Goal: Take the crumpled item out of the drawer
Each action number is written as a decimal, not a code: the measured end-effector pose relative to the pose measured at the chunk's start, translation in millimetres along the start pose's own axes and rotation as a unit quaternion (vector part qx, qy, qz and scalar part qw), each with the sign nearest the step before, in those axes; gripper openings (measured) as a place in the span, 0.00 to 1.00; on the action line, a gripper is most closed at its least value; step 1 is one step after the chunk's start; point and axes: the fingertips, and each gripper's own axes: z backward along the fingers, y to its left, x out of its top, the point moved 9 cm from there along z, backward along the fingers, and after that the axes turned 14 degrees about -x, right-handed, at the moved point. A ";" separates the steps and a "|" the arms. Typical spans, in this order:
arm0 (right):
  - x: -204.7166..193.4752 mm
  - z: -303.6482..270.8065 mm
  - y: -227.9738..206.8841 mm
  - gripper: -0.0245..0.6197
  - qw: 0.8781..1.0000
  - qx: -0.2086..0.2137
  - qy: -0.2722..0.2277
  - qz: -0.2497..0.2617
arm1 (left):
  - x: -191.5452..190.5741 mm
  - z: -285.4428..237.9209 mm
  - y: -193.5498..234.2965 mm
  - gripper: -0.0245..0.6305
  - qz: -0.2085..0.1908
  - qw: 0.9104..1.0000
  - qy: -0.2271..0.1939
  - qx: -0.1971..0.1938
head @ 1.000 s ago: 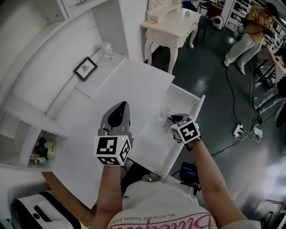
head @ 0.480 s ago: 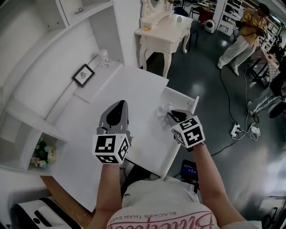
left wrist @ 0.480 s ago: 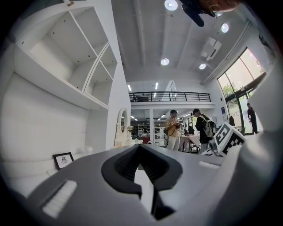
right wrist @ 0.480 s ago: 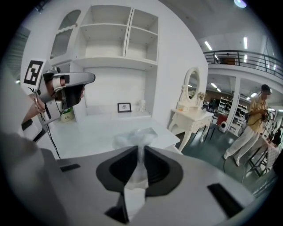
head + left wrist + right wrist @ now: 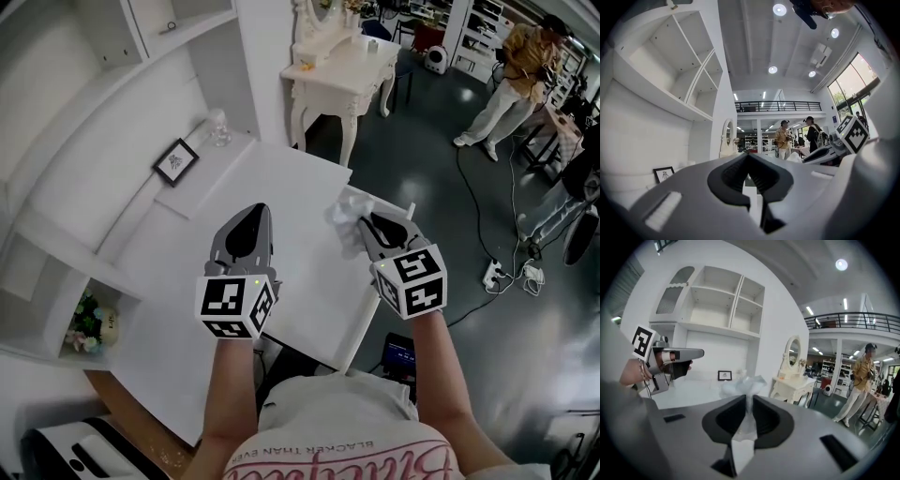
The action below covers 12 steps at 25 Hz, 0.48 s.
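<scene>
Crumpled item (image 5: 343, 223) pinched in right gripper (image 5: 362, 222) fingers over open drawer (image 5: 328, 300), left gripper (image 5: 251, 214) fingers closed, empty

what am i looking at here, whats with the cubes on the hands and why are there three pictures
A person holds a gripping tool in each hand, and the patterned cubes are parts of those tools. The head view comes from a camera on the person's head, looking down. In it the left tool hangs over a white desk and the right tool over an open drawer. The other two pictures come from a camera riding on each tool, looking along its jaws. A framed picture stands at the back of the desk. The right tool is shut on a crumpled wad, held over the drawer's far end. The left tool is shut and empty.
</scene>
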 end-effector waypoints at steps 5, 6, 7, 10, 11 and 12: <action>14.1 15.4 -4.3 0.12 0.999 -0.022 -0.042 -0.003 | 2.9 1.3 0.6 0.05 -0.002 1.000 -0.006 -0.001; 16.9 18.7 -5.8 0.12 0.998 -0.026 -0.049 -0.005 | 3.9 1.4 0.8 0.05 -0.002 1.000 -0.008 -0.001; 19.3 22.0 -7.3 0.12 0.998 -0.031 -0.056 -0.008 | 4.8 1.3 0.8 0.05 -0.002 1.000 -0.009 -0.001; 25.3 31.8 -10.6 0.12 0.996 -0.048 -0.076 -0.012 | 6.8 2.1 1.1 0.05 -0.001 1.000 -0.015 -0.002; 27.3 34.9 -11.4 0.12 0.995 -0.053 -0.082 -0.012 | 7.8 2.7 1.4 0.05 -0.001 1.000 -0.017 -0.002; 29.7 38.0 -12.1 0.12 0.994 -0.058 -0.088 -0.012 | 9.2 3.2 1.9 0.05 0.000 1.000 -0.020 -0.003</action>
